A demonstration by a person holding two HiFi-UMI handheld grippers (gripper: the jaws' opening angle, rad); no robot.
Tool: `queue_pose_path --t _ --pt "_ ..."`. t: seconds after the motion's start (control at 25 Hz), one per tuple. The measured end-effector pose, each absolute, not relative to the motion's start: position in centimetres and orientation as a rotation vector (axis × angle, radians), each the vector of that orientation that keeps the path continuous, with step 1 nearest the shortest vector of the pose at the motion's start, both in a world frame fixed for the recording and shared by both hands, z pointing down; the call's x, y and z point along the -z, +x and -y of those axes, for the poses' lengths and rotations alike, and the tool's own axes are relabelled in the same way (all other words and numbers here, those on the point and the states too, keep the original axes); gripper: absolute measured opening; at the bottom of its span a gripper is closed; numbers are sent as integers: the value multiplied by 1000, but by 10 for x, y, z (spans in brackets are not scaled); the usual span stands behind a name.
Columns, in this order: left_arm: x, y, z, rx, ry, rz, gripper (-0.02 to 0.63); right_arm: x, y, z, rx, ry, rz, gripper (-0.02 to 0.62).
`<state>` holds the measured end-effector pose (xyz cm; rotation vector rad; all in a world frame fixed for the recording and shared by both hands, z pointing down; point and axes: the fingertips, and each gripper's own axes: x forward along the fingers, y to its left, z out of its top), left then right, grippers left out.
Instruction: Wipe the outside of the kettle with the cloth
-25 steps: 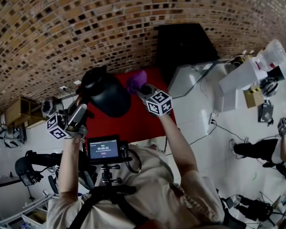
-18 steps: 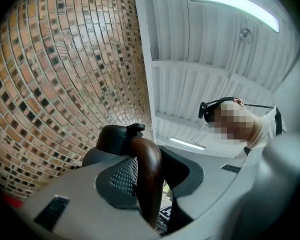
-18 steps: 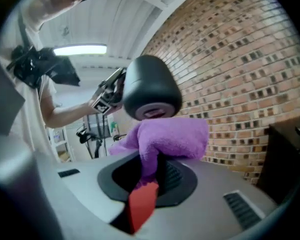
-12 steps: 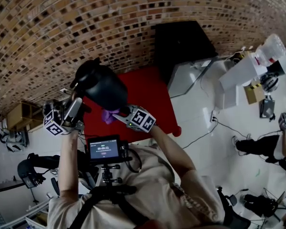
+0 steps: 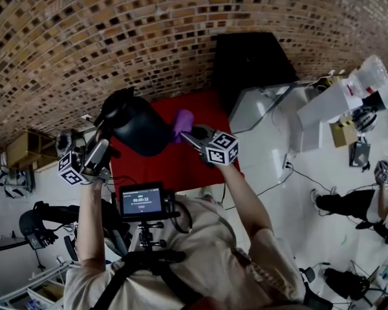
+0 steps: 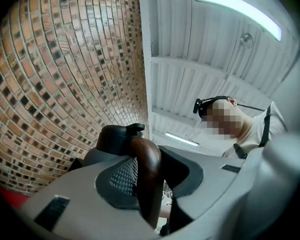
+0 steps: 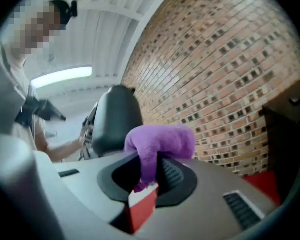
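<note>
A black kettle (image 5: 140, 125) hangs in the air above the red table top (image 5: 181, 166). My left gripper (image 5: 105, 139) is shut on its brown handle (image 6: 149, 181); the dark lid (image 6: 117, 136) shows beyond the jaws in the left gripper view. My right gripper (image 5: 187, 134) is shut on a purple cloth (image 5: 182, 121), and a red and white tag (image 7: 141, 204) hangs from it. The cloth (image 7: 161, 143) sits against the kettle's right side in the head view. In the right gripper view the kettle body (image 7: 115, 118) rises just behind it.
A brick wall (image 5: 116, 37) runs behind the table. A black cabinet (image 5: 249, 60) stands to the table's right, with white equipment (image 5: 323, 108) further right. A small screen (image 5: 141, 202) is mounted on the chest rig. Another person (image 5: 368, 205) is on the floor at right.
The right gripper with the cloth swept from the kettle's upper right down to its near lower side, then back up to the right side. The kettle shifted slightly left.
</note>
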<state>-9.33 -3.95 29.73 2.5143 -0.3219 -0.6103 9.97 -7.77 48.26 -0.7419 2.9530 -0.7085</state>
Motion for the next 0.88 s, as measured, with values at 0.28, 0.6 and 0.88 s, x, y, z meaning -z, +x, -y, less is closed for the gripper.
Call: queue_pose_path --t 0.28,0.6,0.88 --pt "-305 -109 21 491 2633 320 106 -403 148 116 656 -842 -2742 75" --pt "-324 -94 8 426 2674 313 106 -353 53 114 701 -552 -2808 75" --pt "-329 -98 11 480 2644 377 106 -435 35 104 963 -579 -2852 71"
